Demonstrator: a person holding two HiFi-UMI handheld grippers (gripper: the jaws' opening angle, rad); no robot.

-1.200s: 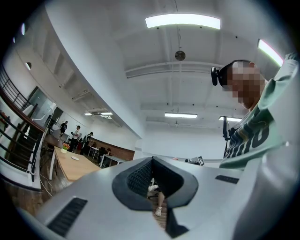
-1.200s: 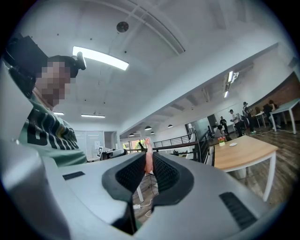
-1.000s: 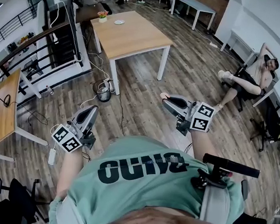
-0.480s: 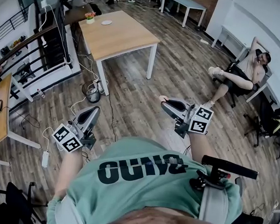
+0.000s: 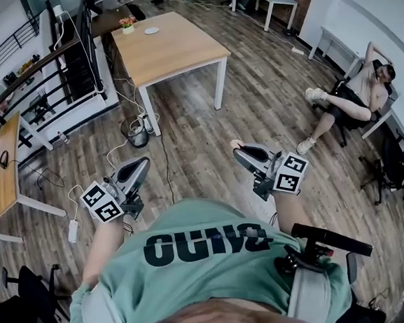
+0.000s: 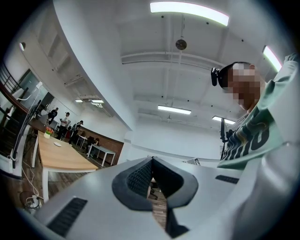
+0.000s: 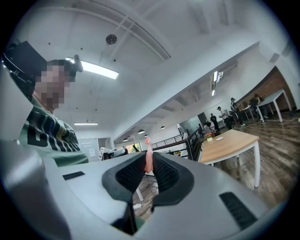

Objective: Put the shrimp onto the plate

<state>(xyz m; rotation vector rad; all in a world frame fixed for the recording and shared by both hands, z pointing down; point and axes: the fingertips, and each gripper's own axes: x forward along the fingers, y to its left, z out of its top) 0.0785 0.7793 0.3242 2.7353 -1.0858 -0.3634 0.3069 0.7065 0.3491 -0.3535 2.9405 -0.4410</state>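
While the right tongs [image 7: 149, 154] pinch the pink shrimp [image 7: 147, 143] in a narrow grip, its tip pokes out at twelve o'clock and the left tongs [image 6: 151, 161] are closed on nothing. The shrimp looks light, soft and probably slick, so a gentle hold across its thick middle suits it best. The white plate [image 5: 151, 30] sits on the wooden worktop [image 5: 176, 49], well off at eleven o'clock in the head view.

Left hand-held gripper [image 6: 151, 160] closed, right hand-held gripper [image 7: 149, 155] clamped
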